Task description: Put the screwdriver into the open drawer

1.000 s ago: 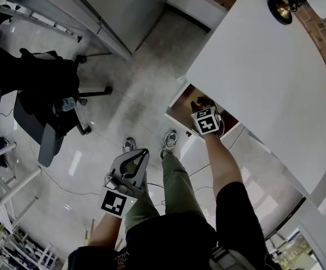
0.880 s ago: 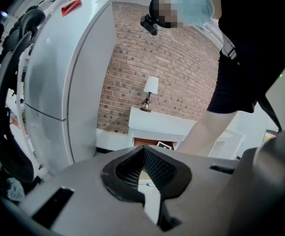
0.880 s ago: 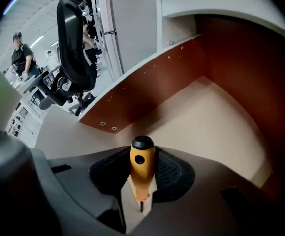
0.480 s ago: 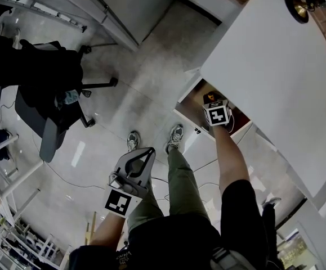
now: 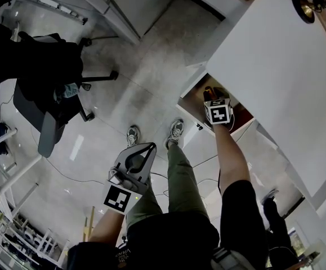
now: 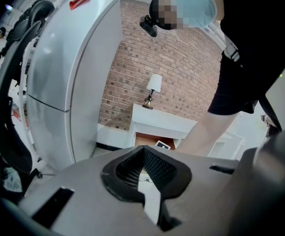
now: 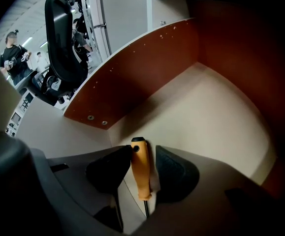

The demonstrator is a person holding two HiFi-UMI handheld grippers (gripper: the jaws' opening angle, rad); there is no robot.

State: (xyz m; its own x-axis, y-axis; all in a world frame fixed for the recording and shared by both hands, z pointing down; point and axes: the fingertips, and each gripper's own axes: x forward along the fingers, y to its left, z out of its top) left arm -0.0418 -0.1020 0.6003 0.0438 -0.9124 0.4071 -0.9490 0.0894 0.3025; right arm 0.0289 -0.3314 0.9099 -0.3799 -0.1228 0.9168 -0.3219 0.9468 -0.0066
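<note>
The screwdriver [image 7: 141,173] has an orange handle and a thin dark shaft. It lies lengthwise between the pads of my right gripper [image 7: 144,151], which points steeply down inside the open drawer [image 7: 216,107]. The jaws are opening: the handle rests against the left pad, and a narrow gap shows at the right pad. In the head view the right gripper's marker cube [image 5: 219,111] sits over the drawer [image 5: 193,103] under the white desk. My left gripper [image 5: 146,149] hangs above my left thigh, shut with nothing in it, and its mesh pads [image 6: 154,166] meet at the tip.
The white desk top [image 5: 275,66] overhangs the drawer, with a lamp [image 5: 306,7] on its far end. A black office chair [image 5: 44,94] stands on the floor at the left. My shoes [image 5: 177,131] are just in front of the drawer. A tall white cabinet [image 6: 58,82] is ahead of the left gripper.
The right gripper has sunk a little lower into the drawer. The left gripper has dropped slightly over the thigh.
</note>
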